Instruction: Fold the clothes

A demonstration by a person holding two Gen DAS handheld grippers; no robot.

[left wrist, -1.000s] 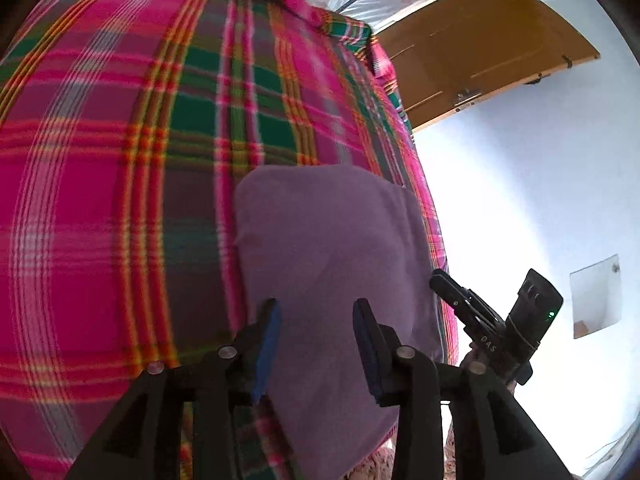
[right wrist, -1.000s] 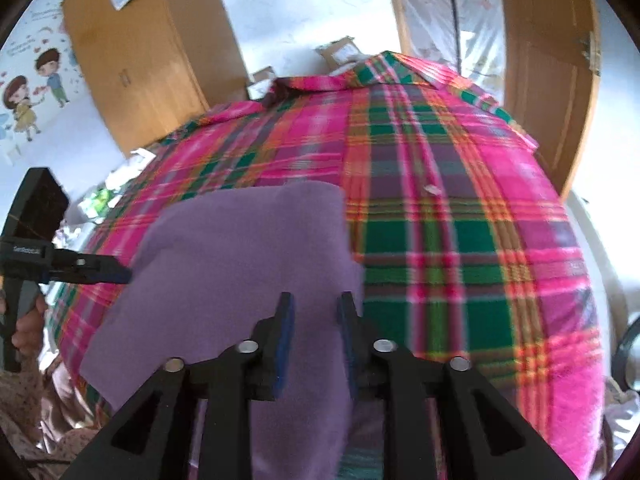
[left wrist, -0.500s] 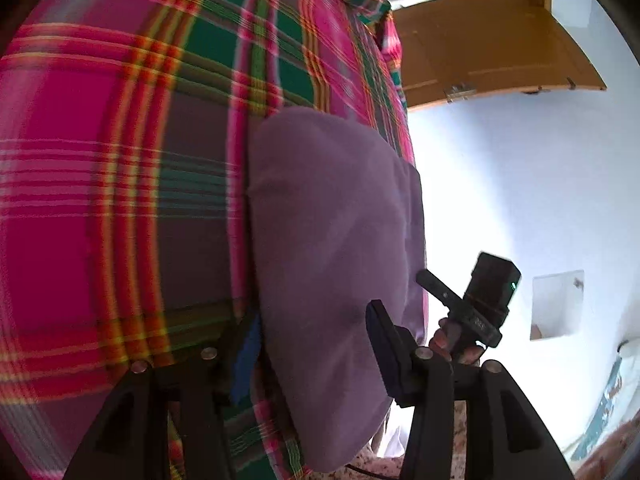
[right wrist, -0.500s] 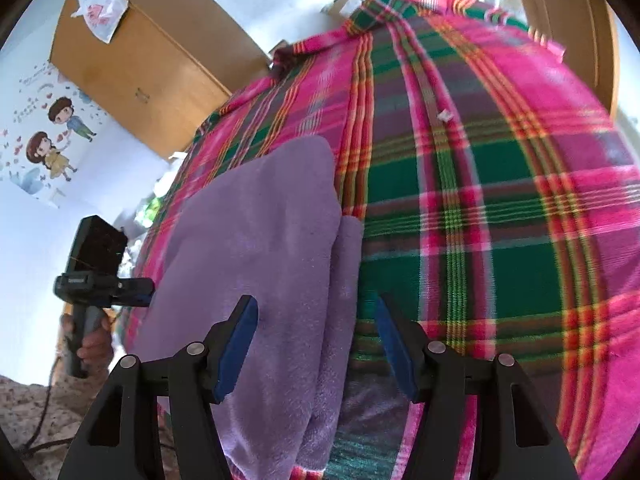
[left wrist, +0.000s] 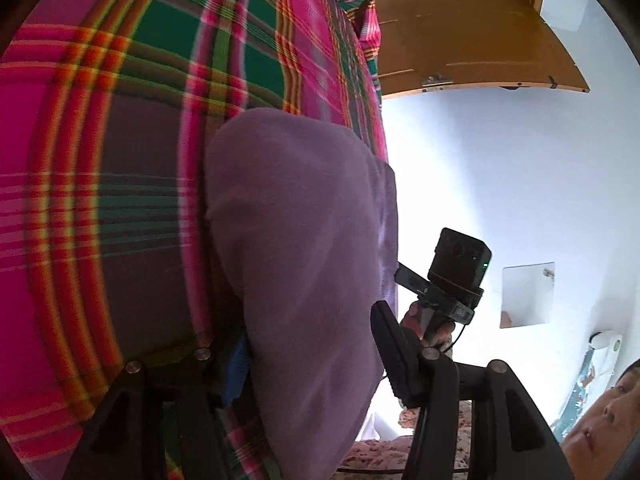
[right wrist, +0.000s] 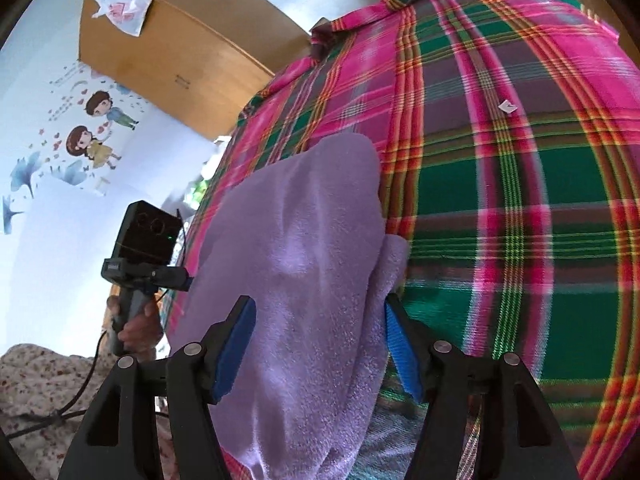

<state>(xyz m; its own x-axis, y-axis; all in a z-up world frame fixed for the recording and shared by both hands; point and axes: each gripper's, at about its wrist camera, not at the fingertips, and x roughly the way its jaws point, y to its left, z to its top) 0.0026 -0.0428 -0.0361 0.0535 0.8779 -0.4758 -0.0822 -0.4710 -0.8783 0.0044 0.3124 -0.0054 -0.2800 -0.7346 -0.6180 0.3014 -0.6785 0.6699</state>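
A wooden wardrobe [right wrist: 168,56] bears a plastic bag [right wrist: 122,10]; cartoon stickers [right wrist: 96,128] decorate the wall.

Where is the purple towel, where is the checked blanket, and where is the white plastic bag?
purple towel [right wrist: 312,280]: right wrist view, middle of its fluffy top layer.
checked blanket [right wrist: 520,184]: right wrist view, a green square beside the towel.
white plastic bag [right wrist: 122,10]: right wrist view, its middle, on the wooden cupboard.

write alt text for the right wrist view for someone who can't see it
A folded purple towel lies on a pink and green plaid bedspread, framed by the open right gripper with its blue-padded fingers spread either side of it. At left, a hand holds the left gripper before a wooden wardrobe and cartoon wall stickers.
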